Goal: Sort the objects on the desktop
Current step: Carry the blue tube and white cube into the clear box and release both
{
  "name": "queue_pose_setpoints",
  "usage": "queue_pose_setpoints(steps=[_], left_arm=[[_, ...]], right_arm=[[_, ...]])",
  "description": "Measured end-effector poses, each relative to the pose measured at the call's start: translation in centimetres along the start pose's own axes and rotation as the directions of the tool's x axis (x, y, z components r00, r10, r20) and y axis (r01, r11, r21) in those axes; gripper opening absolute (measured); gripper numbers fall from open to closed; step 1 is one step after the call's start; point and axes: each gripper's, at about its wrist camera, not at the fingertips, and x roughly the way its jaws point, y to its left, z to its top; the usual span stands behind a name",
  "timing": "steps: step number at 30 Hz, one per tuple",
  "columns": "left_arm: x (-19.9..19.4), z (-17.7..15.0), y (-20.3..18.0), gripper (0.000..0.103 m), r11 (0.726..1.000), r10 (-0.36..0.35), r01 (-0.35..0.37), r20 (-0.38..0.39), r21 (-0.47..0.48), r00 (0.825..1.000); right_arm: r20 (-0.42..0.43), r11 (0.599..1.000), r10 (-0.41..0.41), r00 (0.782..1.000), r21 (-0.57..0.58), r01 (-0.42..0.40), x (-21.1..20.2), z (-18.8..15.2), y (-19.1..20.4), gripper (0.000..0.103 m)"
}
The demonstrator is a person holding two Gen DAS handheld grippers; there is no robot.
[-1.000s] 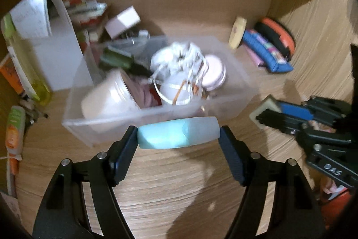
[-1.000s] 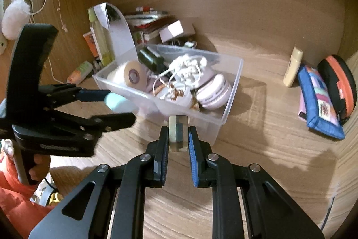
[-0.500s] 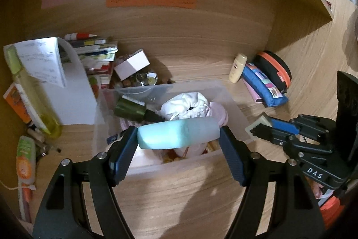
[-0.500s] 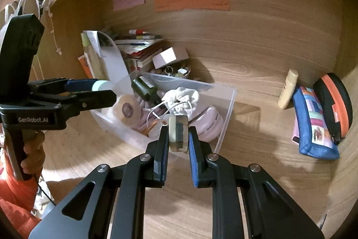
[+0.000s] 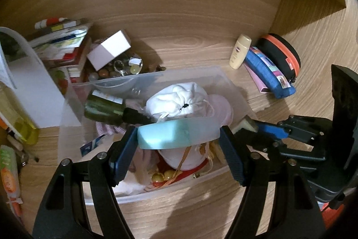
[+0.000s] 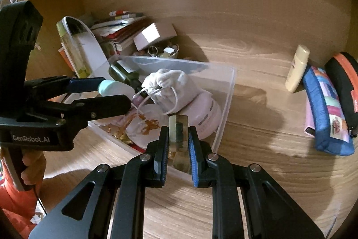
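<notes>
Left wrist view shows the left gripper [image 5: 179,140] clamped across a pale blue tube [image 5: 176,136], held sideways above the clear bin [image 5: 237,91], over a white pouch [image 5: 179,100] and a green bottle [image 5: 103,108] inside. Right wrist view shows the right gripper [image 6: 177,138] closed on a small greenish block [image 6: 178,133] at the bin's near right corner. On the desk [image 6: 257,127] at the far right lie a cream bottle [image 6: 297,68] and a blue case [image 6: 329,111].

Dim warm light, soft shadows on desk [image 6: 257,122], heavy fisheye bending, dark vignetted corners, slight blur at edges.
</notes>
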Motion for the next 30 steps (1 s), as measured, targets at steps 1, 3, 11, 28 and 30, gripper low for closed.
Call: queue_pose_setpoints(steps=[1,3,11,28,30], left_arm=[[0.1,0.0,-0.1,0.073,1.0,-0.001,0.001,-0.001,0.004,1.0],[0.4,0.1,-0.4,0.073,1.0,0.003,-0.003,-0.002,0.012,1.0],[1.2,-0.1,-0.6,0.073,0.999,0.03,-0.029,-0.007,0.035,1.0],[-1.6,-0.3,-0.1,0.074,0.998,0.052,-0.053,0.042,0.038,0.998],[-2.1,-0.6,-0.2,0.078,0.997,0.071,-0.073,0.056,0.039,0.996]], right_arm=[[-0.005,1.0,0.003,1.0,0.0,-0.003,0.2,0.0,0.0,0.015],[-0.012,1.0,0.004,1.0,0.001,-0.004,0.5,-0.1,-0.1,0.015],[0.006,0.999,-0.022,1.0,-0.026,0.022,0.6,-0.2,0.4,0.015],[0.034,1.0,-0.013,0.999,-0.015,0.014,-1.8,-0.3,1.4,0.025],[0.04,1.0,-0.012,0.999,-0.008,0.013,-2.2,-0.4,1.5,0.04]])
